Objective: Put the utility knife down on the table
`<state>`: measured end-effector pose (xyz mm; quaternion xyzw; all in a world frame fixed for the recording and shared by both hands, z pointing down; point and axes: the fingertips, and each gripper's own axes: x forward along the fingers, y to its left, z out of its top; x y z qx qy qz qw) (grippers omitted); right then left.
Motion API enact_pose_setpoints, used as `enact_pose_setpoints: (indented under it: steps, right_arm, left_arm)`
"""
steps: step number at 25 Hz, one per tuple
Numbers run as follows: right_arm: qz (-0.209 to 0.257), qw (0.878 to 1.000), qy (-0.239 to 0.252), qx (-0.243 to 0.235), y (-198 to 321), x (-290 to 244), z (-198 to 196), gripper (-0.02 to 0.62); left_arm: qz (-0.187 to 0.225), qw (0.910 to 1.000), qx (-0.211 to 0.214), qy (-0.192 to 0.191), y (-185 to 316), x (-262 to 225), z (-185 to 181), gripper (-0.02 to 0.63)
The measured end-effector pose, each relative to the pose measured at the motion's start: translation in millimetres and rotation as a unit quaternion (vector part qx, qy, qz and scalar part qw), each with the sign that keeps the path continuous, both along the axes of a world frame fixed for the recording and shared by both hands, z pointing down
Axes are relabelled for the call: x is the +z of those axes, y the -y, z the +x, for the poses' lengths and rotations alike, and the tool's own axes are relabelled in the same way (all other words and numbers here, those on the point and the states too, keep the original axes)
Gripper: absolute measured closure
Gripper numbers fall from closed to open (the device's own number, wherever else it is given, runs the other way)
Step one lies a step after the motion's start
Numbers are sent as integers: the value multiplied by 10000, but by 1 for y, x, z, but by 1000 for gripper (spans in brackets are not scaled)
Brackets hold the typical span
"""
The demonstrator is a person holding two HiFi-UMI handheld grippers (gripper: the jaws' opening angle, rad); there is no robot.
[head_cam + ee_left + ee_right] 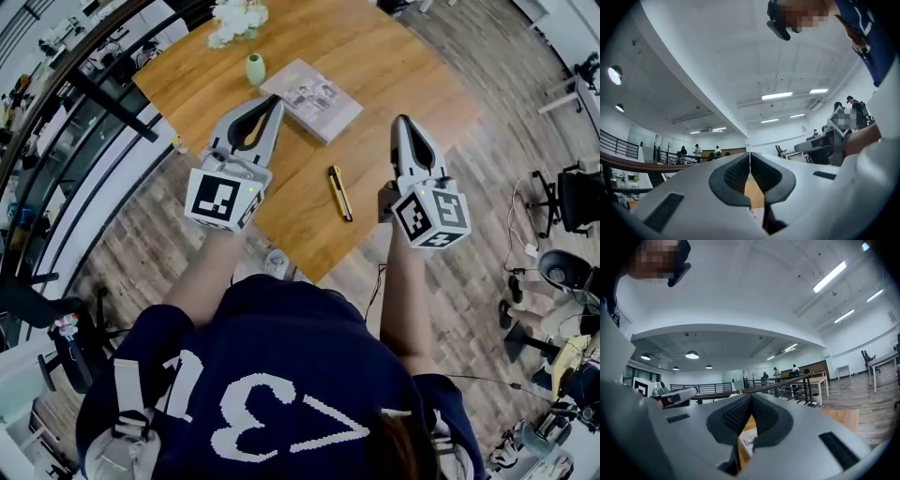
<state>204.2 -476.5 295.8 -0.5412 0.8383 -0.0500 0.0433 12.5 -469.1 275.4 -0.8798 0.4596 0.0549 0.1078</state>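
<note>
The yellow and black utility knife [339, 192] lies flat on the wooden table [394, 66], near its front corner, between my two grippers. My left gripper [275, 99] is raised over the table left of the knife, jaws shut and empty; its tips meet in the left gripper view [749, 154]. My right gripper [402, 120] hangs right of the knife, apart from it, shut with nothing held, as the right gripper view [751, 397] also shows. Both grippers point about level across the room.
A book [311, 98] lies on the table beyond the knife. A small green vase [255, 68] with white flowers [236, 21] stands at the far side. A railing [75, 112] runs at the left. Office chairs [562, 202] stand on the floor at right.
</note>
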Motion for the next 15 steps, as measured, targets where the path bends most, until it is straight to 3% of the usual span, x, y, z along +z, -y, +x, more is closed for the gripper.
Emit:
enact_pose_setpoints:
  steps: [6, 15]
  right_arm:
    - [421, 9990, -101, 100, -18, -34, 8, 572]
    - [646, 9977, -177, 61, -39, -50, 1, 572]
  left_arm:
    - [19, 10000, 7, -89, -3, -12, -1, 588]
    - [30, 9999, 42, -149, -16, -14, -3, 588]
